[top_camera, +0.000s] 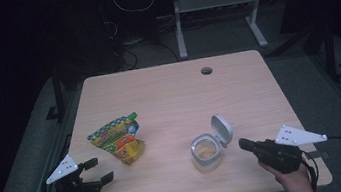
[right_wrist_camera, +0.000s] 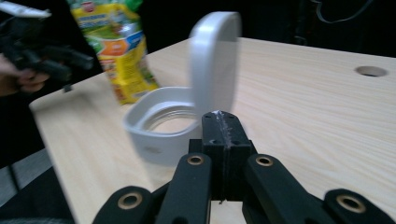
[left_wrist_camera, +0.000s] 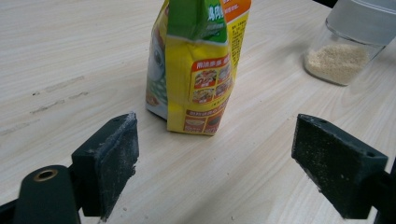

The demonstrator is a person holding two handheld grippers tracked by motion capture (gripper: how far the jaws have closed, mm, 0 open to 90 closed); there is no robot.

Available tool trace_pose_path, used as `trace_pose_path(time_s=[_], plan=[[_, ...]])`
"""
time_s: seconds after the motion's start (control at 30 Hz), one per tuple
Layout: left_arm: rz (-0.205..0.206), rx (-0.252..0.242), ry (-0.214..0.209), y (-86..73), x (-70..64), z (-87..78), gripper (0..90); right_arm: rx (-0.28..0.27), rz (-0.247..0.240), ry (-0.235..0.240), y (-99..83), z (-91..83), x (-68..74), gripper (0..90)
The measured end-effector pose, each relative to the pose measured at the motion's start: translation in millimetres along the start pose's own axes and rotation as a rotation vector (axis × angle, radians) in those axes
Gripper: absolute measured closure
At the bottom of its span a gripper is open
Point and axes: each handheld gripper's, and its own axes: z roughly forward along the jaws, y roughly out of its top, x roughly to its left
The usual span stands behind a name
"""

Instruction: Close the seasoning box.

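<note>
A yellow and green snack pouch (top_camera: 118,139) stands upright on the wooden table (top_camera: 173,90), left of centre. A clear jar (top_camera: 206,152) with pale grains inside sits right of centre, its white flip lid (top_camera: 221,129) standing open. My left gripper (top_camera: 96,170) is open near the table's front left corner, its jaws pointing at the pouch (left_wrist_camera: 198,65) with a gap of bare table between. My right gripper (top_camera: 242,143) is shut with nothing in it, just right of the jar (right_wrist_camera: 163,126) and level with its rim. The lid (right_wrist_camera: 214,63) rises right behind its tips.
A round cable hole (top_camera: 206,70) lies near the table's far edge. Beyond the table stand a grey desk frame (top_camera: 217,13) and loose cables on a dark floor. A hand holds the left gripper (right_wrist_camera: 37,51) off the table's left edge.
</note>
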Motion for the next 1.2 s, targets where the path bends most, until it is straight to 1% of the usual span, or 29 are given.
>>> trace_pose_path(time_s=[0.07,0.1,0.13,0.2,0.3,0.33,0.4,0.67,0.77,0.8,0.83,1.0,1.2], plan=[[0.000,0.015,0.009,-2.0,0.5,2.1,12.6,-0.002,0.018,-0.008,-0.7,2.3,-6.9,89.7],[0.001,0.019,0.011,-2.8,0.6,3.4,11.1,0.004,0.019,-0.015,-1.0,4.2,-9.7,89.7],[0.011,0.027,0.008,-3.2,1.1,4.4,10.2,0.008,0.019,-0.021,-1.1,6.3,-12.3,89.7],[0.011,0.031,0.005,-4.3,0.2,6.9,8.9,0.005,0.025,-0.032,0.0,10.9,-18.1,89.7],[0.020,0.040,0.006,-5.0,-0.2,10.0,5.5,-0.003,0.022,-0.042,4.1,16.0,-22.9,89.7],[0.013,0.042,0.003,-4.9,-0.8,10.8,3.8,-0.005,0.023,-0.041,5.5,18.0,-24.4,89.7],[0.025,0.045,0.008,-4.9,-1.0,11.8,2.7,-0.007,0.031,-0.035,7.8,22.4,-26.4,89.7],[0.020,0.048,0.006,-5.8,-1.8,13.4,2.0,-0.019,0.008,-0.009,18.1,35.0,-20.7,89.7],[0.017,0.051,0.000,-6.0,-1.9,14.6,2.0,-0.023,0.011,0.004,20.2,38.1,-19.8,89.7],[0.018,0.053,0.000,-5.8,-2.0,14.9,2.0,-0.025,0.016,0.010,20.9,38.8,-18.6,89.7],[0.018,0.054,0.000,-5.7,-2.1,15.0,2.1,-0.027,0.007,0.016,21.9,39.7,-16.8,89.7],[0.022,0.053,-0.003,-5.4,-2.5,15.2,2.1,-0.030,-0.003,0.040,24.2,42.2,-10.0,89.7],[0.019,0.052,-0.005,-5.2,-2.4,14.6,2.1,-0.021,-0.009,0.070,24.1,46.5,-3.0,89.7]])
